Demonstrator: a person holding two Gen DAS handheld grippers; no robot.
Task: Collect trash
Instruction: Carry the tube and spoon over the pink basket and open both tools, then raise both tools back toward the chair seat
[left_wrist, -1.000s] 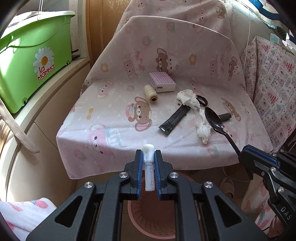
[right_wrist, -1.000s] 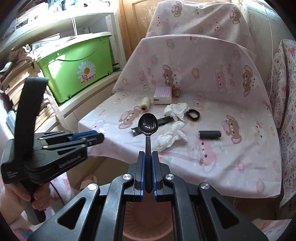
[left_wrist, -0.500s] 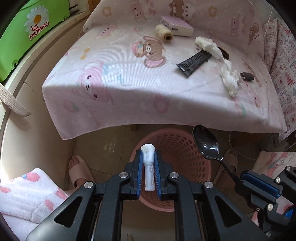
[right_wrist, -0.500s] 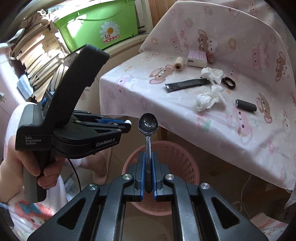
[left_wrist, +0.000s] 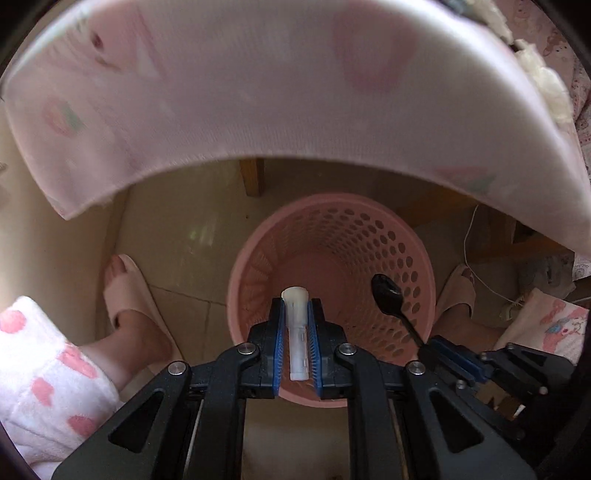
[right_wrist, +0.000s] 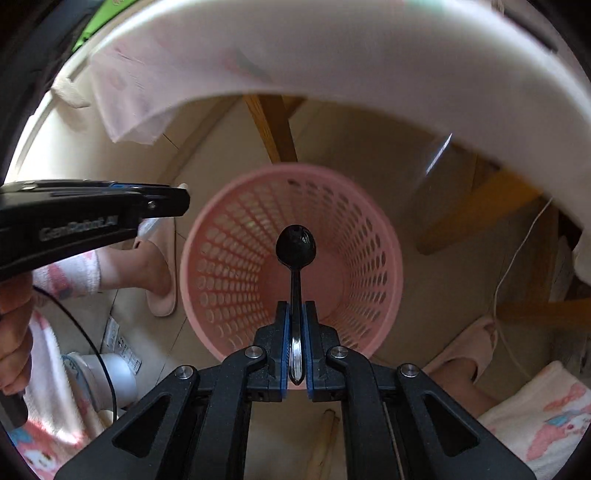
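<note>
A pink perforated basket (left_wrist: 413, 236) stands on the floor under the cloth-covered seat; it also fills the middle of the right wrist view (right_wrist: 373, 229). My left gripper (left_wrist: 295, 306) points down over its near rim, shut on a small white plastic tube (left_wrist: 297, 332). My right gripper (right_wrist: 295, 306) hangs over the basket's mouth, shut on the handle of a black plastic spoon (right_wrist: 295, 245), bowl forward. The spoon (left_wrist: 386, 295) and right gripper show at the right of the left wrist view. The left gripper (right_wrist: 177, 199) shows at the left of the right wrist view.
The pink bear-print cloth (left_wrist: 258, 92) overhangs the basket from above. White tissues (left_wrist: 546, 85) lie on the seat's right part. The person's slippered feet (left_wrist: 129, 295) (left_wrist: 458, 295) flank the basket. A wooden leg (left_wrist: 253, 177) and a white cord (left_wrist: 476, 258) are behind it.
Both grippers have dropped from above the seat and tipped downward, so the basket now fills both views. Each still holds its item: white tube on the left, black spoon on the right.
</note>
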